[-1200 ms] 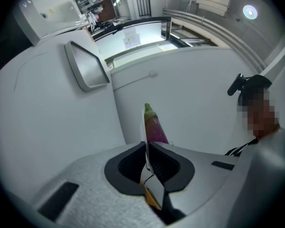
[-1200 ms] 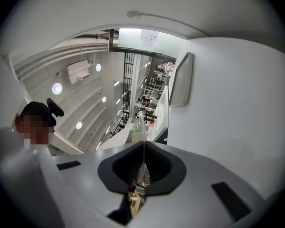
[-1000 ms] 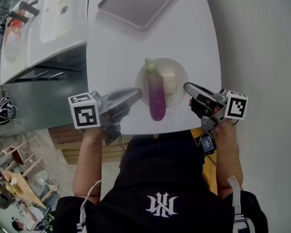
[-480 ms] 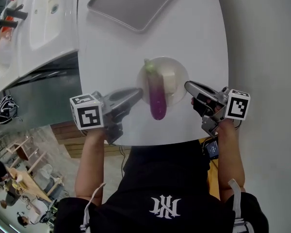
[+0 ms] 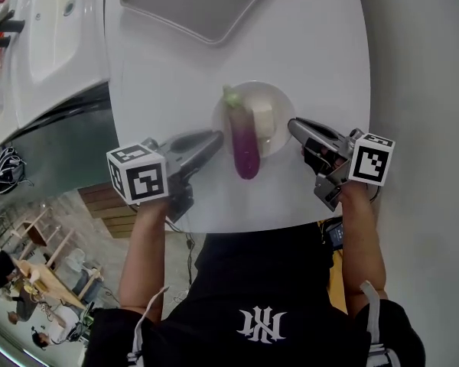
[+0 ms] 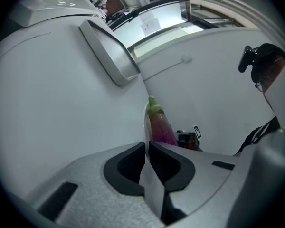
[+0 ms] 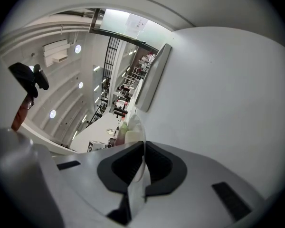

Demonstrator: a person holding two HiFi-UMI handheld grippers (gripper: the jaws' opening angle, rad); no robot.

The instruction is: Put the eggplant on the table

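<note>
Lest the eggplant [image 5: 245,145] roll, plate [image 5: 280,104] is being pinched, seemingly rim-on, by left gripper [image 5: 215,135] and right gripper [image 5: 293,124].

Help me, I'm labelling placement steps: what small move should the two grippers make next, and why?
Probably ease the plate level and down onto the table. The left gripper and right gripper are each shut on opposite rims, the eggplant overhangs its near edge, and whether the plate already rests there cannot be told.
</note>
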